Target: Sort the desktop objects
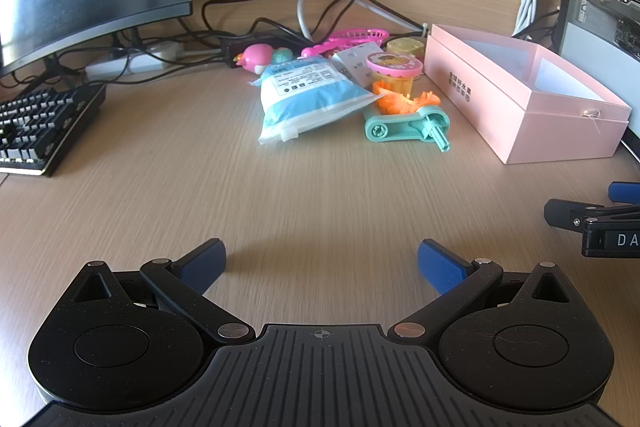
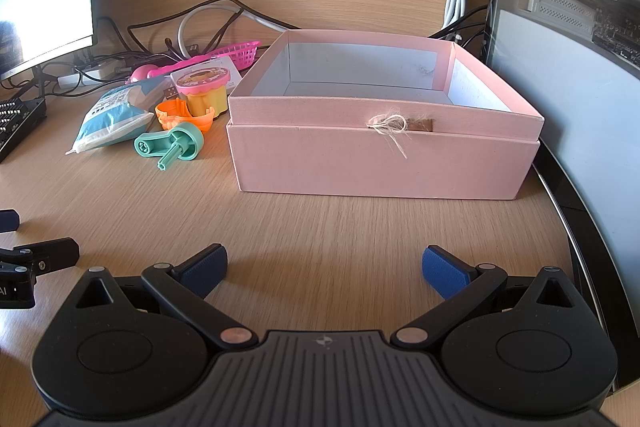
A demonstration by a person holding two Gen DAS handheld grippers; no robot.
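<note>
left gripper [image 1: 321, 263] fingers [image 1: 440, 265] apart, toys [image 1: 404, 125] beside pink box [image 1: 520, 95].

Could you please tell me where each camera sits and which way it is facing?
Left wrist: on the left gripper, low over the desk, facing the toy pile and blue packet; its open fingers show.
Right wrist: on the right gripper, facing the pink box; open fingers show.
Shared: box, packet, green toy, each other's gripper.

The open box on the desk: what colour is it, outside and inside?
The box is pale pink outside with a white lining inside, clearest in the right wrist view.
</note>
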